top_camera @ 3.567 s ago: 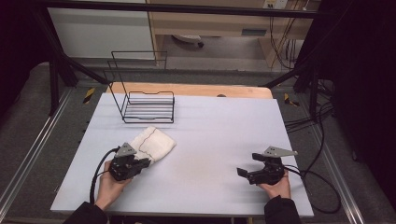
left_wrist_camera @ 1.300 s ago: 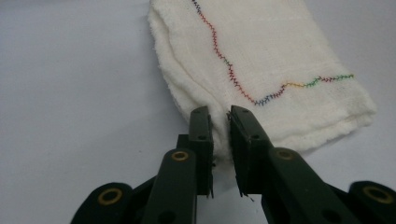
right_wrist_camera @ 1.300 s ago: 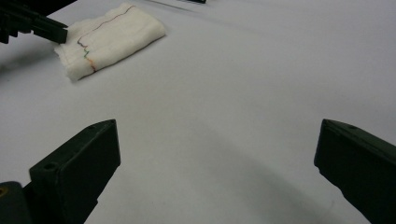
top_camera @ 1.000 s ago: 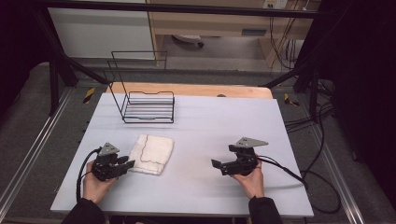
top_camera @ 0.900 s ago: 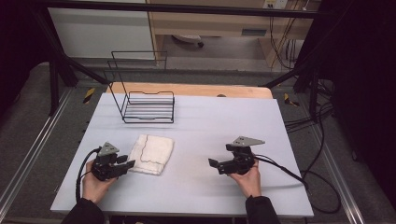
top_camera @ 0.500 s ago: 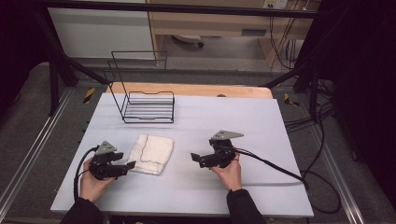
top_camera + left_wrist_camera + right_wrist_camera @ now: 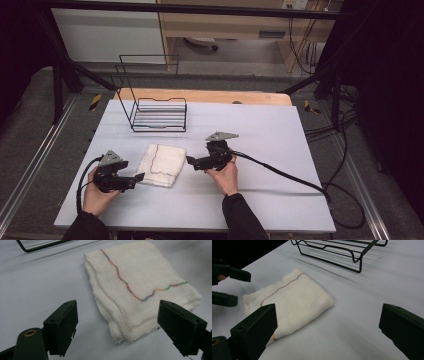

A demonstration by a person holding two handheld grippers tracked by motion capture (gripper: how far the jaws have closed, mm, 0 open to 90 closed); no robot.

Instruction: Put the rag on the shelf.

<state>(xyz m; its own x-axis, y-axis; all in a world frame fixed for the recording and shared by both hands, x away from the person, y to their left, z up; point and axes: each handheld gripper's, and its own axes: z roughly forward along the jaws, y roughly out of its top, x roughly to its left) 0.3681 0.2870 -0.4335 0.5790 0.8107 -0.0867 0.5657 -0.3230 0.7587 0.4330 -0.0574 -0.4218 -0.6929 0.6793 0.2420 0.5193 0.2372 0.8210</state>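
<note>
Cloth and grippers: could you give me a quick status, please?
Left gripper open, right gripper open. Folded cloth flat between them, untouched. Rack behind, clear.

A soft, nubbly white cloth [image 7: 140, 287] lies on the smooth matt table [image 7: 260, 130] near a black wire rack [image 7: 160, 114].

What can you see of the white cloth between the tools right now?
The white cloth is a soft, woven-looking towel, folded into a layered rectangle and lying flat on the table, in front of the wire rack. A multicoloured zigzag stitch line runs across its top. Layered edges face the left tool. Both tools flank it, open, and neither touches it.
</note>
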